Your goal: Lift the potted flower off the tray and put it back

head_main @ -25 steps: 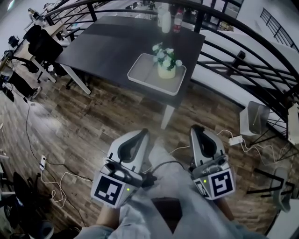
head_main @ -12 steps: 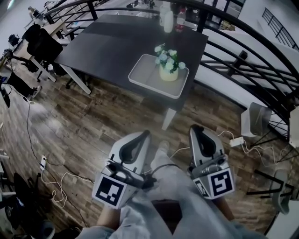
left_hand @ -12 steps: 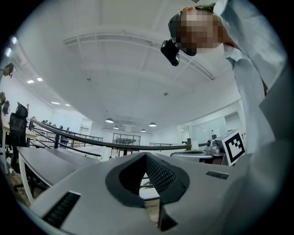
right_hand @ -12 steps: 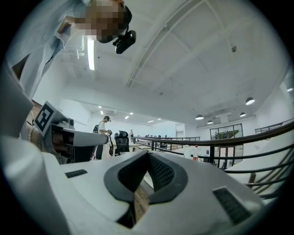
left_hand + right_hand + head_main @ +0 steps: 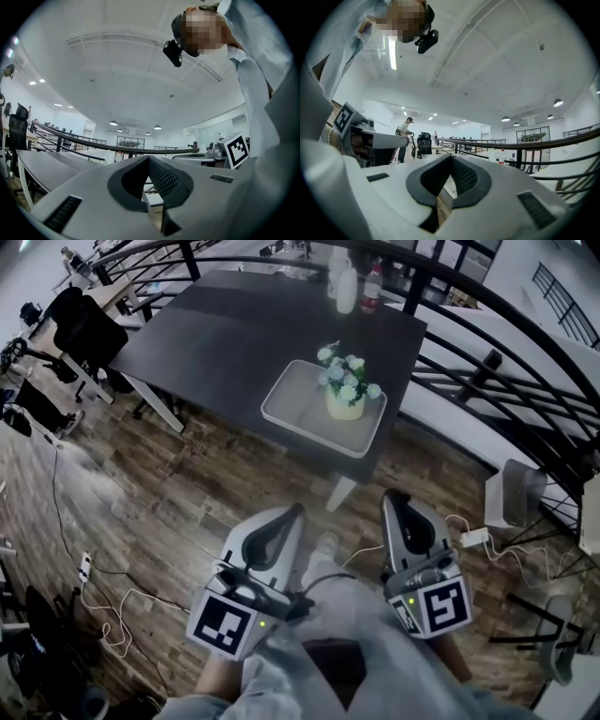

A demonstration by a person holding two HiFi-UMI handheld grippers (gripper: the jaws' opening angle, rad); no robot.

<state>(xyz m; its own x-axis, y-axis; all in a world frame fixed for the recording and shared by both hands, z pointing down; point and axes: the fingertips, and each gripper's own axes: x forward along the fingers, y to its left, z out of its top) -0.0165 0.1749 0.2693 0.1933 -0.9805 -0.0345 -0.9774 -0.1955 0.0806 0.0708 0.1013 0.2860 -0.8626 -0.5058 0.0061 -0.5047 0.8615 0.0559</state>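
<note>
Both the left gripper and right gripper are pressed together and empty, well apart from the potted flower standing in the tray on the table, so I'd step closer and spread one claw before reaching its pot

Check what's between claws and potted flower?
Head view: from left claw and right claw to the potted flower lie wood floor, a white table leg, then the tray's near rim.
</note>
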